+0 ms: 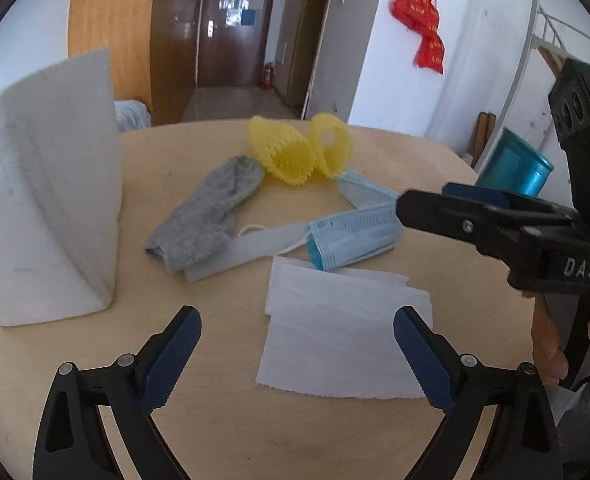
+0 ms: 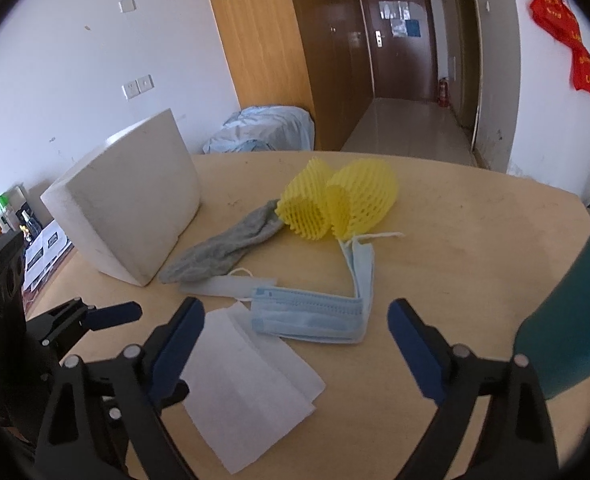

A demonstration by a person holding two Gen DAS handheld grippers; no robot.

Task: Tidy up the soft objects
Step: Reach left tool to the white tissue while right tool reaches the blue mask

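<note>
Both grippers hover w/ jaws spread wide, nothing between them. Left gripper (image 1: 297, 344) sits over the near edge of the table (image 1: 223, 432), the white tissue (image 1: 343, 332) just ahead of its right finger. Right gripper (image 2: 295, 340) frames the blue mask (image 2: 311, 314), tissue under its left finger.

Step, as I read it: first pick, prob. tissue or mask. To do it well: go for one item per gripper, come down at the tissue's free edge, pinch a fold rather than pressing it flat, else thin sheet just slides. Mask: grab the pleated body, not the ear loop, since loops trail under the clear strip (image 1: 251, 246).

Mid-table: grey sock (image 1: 203, 216), beside the white foam block (image 1: 51, 200) at the left edge. Far side: yellow foam nets (image 1: 295, 148), touching sock toe & 2nd mask. Teal cup (image 1: 515, 168) at the right edge; dest. bin not visible.
</note>
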